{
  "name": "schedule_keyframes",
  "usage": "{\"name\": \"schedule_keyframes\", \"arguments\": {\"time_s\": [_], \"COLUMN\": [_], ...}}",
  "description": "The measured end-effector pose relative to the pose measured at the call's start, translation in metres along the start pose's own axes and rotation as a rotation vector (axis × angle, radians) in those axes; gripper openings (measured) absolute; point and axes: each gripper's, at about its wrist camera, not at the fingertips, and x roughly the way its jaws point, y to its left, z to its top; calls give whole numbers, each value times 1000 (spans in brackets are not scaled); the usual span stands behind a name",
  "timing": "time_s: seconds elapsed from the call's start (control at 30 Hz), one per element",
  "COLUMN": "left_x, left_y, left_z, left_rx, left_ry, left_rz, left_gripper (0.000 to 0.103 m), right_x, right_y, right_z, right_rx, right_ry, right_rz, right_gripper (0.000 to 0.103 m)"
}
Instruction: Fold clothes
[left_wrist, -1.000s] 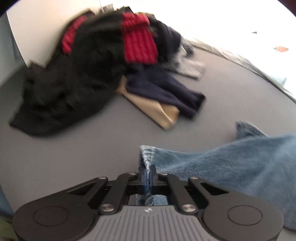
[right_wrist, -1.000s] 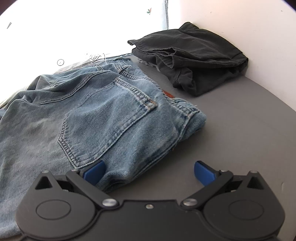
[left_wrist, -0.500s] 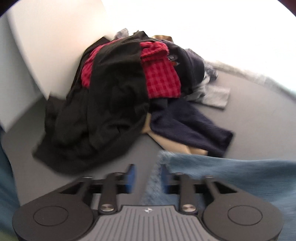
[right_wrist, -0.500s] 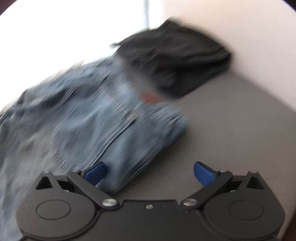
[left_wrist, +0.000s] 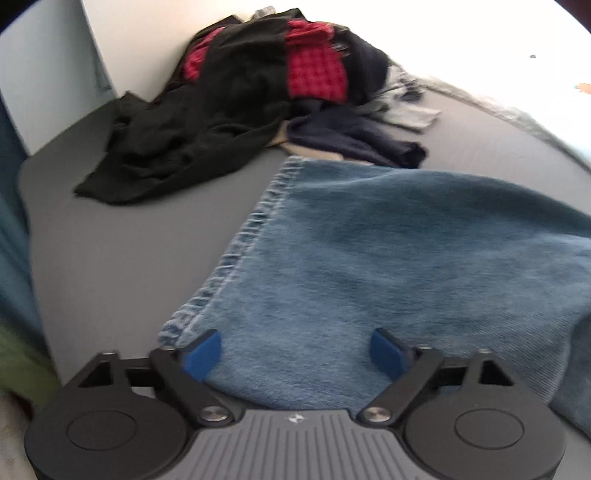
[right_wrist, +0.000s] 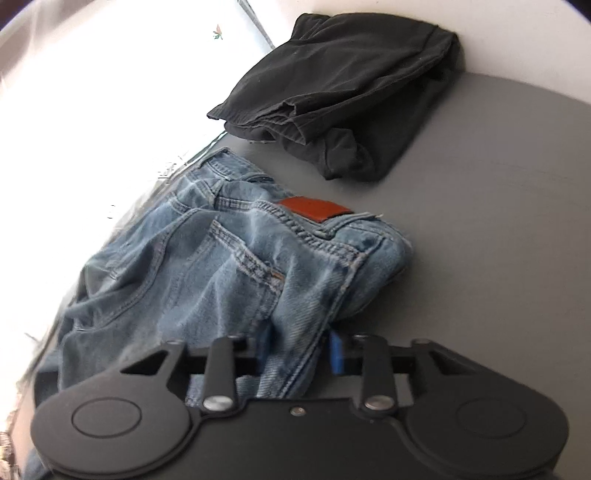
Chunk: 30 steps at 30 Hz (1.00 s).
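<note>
Right gripper (right_wrist: 299, 350) has just closed, bunching the jeans (right_wrist: 229, 266) waist between its fingers. Left gripper (left_wrist: 295, 354) has just opened; leg hem lies loose between them. Risk: one-sided pull drags the fold apart.

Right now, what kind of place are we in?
Probably a home laundry-folding spot, maybe a bedroom. A grey table against a white wall holds a heap of unfolded clothes, jeans being folded, and folded black trousers.

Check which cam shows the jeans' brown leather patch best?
Right wrist view: the brown leather patch sits unobstructed on the waistband of the jeans, which the right hand-held gripper pinches. The left wrist view shows only plain denim and a hem, no patch.
</note>
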Motion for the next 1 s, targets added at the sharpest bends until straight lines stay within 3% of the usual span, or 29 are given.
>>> {"name": "schedule_keyframes", "arguments": {"time_s": [0.17,0.4,0.5,0.57,0.63,0.67,0.8,0.9,1.0], "left_x": [7,12,7,3,2,3,4,2,-5], "left_y": [-3,21,32,31,29,29,29,27,25], "left_z": [8,12,2,-6,-9,-7,-1,1,5], "left_rx": [74,110,94,105,102,92,64,64,40], "left_ry": [-1,31,24,1,-4,6,34,36,10], "left_rz": [62,132,78,85,92,91,81,61,27], "left_gripper": [92,92,92,92,92,92,92,92,92], "right_x": [-20,-92,-88,-65,-44,-42,-53,-60,-63], "right_y": [-15,-40,-51,-60,-65,-63,-36,-17,9], "right_z": [8,49,47,35,22,14,3,10,15], "right_rx": [139,151,6,-81,-167,-209,-322,-367,-411], "right_ry": [-79,-272,-242,-109,4,6,-67,-137,-182], "right_rz": [46,18,-106,-208,-313,-344,-420,-396,-370], "right_gripper": [17,16,18,21,36,46,67,78,83]}}
